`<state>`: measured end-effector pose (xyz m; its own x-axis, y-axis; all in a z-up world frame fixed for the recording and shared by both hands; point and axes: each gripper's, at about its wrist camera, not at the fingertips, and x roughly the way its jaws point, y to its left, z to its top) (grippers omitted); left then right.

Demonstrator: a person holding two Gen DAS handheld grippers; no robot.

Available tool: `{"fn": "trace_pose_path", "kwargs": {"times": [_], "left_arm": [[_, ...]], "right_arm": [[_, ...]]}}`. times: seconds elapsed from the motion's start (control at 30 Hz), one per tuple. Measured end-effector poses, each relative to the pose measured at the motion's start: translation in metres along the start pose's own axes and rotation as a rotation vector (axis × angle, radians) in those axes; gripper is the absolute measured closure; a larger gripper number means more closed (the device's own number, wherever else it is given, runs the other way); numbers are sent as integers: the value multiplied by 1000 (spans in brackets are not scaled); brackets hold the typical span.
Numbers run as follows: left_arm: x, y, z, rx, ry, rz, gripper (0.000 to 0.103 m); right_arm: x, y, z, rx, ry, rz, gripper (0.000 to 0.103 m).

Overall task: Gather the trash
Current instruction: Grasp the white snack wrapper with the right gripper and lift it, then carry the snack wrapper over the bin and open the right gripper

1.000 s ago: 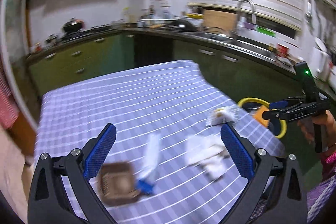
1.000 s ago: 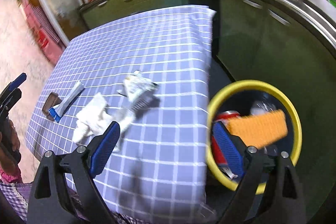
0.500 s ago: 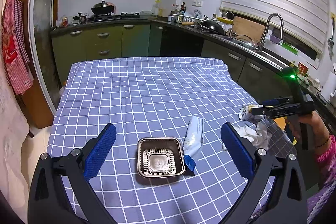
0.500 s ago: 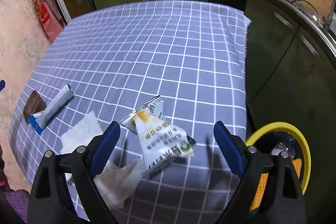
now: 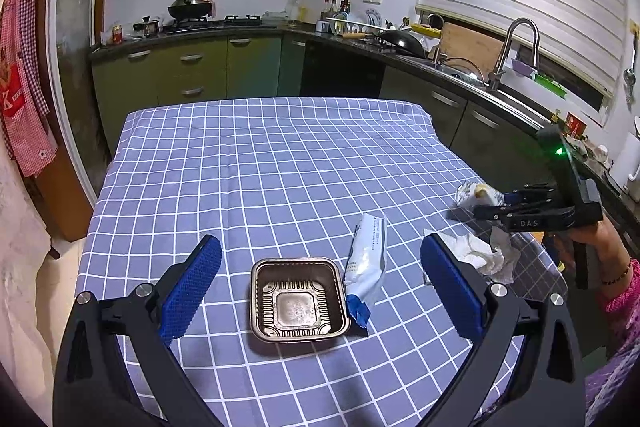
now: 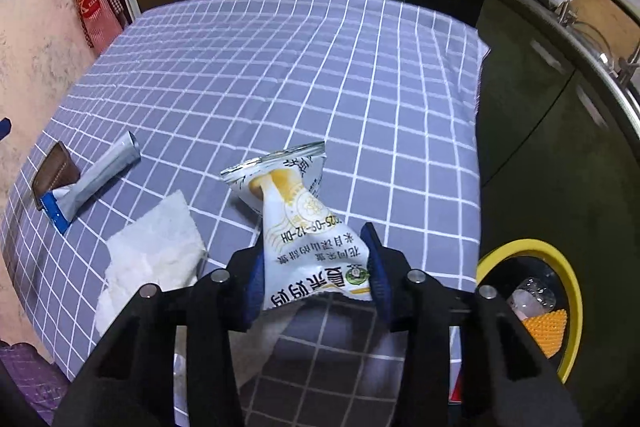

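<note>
My right hand-held gripper (image 6: 316, 279), just closing, clamps the light, crinkly, slippery wrapper (image 6: 298, 223) at its lower end beside the bin (image 6: 568, 291); my left hand-held gripper (image 5: 320, 291) gapes empty.

The far half of the tabletop (image 5: 260, 155) lies bare. Near the front edge, a foil tray (image 5: 298, 301), a blue-tipped wrapper (image 5: 366, 263) touching it and crumpled tissue (image 5: 484, 255) crowd the way. The yellow-rimmed bin (image 6: 568, 291) stands beside the tabletop.

Blue-and-white checked tablecloth (image 5: 280, 167), yellow-rimmed bin (image 6: 568, 291).
</note>
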<state>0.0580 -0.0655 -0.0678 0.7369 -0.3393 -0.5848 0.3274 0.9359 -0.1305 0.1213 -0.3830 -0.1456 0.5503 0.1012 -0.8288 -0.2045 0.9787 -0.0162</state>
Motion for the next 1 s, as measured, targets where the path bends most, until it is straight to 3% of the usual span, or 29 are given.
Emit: {"fn": "trace_pose_path", "kwargs": {"times": [0.33,0.53,0.8,0.9,1.0], "left_arm": [[2,-15,6,28,-5,-11,5],[9,-35,9,74,2,-38,5],[21,-67,13,138,18,-90,5],[27,-78,15,156,24,-111,5],[30,-90,15,187,26,-137,5]], "right_arm": [[-31,-11,-10,21,-61,-24,61],[-47,-66,-40,156,-67,-101,60],[-54,-153,-105,381,-8,-237,59],[-54,-173,-121,446,-11,-257,42],[-59,-181,-127,485,-39,-265,40]]}}
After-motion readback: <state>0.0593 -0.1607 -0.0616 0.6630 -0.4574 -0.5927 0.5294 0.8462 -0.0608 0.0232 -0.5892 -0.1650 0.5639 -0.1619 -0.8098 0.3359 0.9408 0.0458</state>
